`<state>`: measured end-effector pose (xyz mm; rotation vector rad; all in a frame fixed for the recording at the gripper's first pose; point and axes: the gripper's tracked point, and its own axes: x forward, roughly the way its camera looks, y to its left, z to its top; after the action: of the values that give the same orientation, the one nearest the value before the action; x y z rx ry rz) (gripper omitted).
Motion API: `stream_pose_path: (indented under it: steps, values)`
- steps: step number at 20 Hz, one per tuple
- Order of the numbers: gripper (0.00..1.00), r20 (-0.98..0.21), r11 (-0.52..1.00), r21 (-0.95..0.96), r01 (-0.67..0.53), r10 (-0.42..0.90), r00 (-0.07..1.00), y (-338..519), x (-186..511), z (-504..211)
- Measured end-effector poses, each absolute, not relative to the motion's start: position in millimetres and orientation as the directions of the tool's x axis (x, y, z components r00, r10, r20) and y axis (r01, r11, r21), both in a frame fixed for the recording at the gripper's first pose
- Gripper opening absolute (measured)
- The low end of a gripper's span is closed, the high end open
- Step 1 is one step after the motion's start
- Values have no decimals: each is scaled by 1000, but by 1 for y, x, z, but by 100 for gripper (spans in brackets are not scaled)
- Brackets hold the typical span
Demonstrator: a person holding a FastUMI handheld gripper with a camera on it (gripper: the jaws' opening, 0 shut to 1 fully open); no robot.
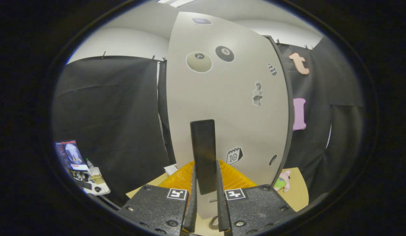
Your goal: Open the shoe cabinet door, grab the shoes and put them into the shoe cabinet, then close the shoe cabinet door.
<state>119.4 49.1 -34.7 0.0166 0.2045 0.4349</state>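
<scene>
Door (222, 98) handle (203, 154) sits clamped between both fingers of my gripper (205, 203); stickers (234, 155) dot the panel.

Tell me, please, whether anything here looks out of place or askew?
Nothing looks damaged or spilled. The gripper grips the dark handle of the sticker-covered cabinet door; a small plush toy lies beside it.
</scene>
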Motion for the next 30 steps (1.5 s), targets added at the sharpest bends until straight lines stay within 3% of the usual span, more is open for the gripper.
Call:
stream_pose_path:
  steps: [17, 23, 24, 25, 30]
  values:
    - [28, -171, 965, -6, -262, 257, 951, -31, 97, -28]
    - [17, -121, 994, -45, -95, 89, 989, -108, 120, -23]
    - [7, -122, 994, -21, -104, 100, 987, -115, 121, -26]
    - [5, -116, 992, -11, -124, 122, 986, -123, 123, -27]
    - [4, -130, 975, 33, -221, 224, 966, -142, 113, -32]
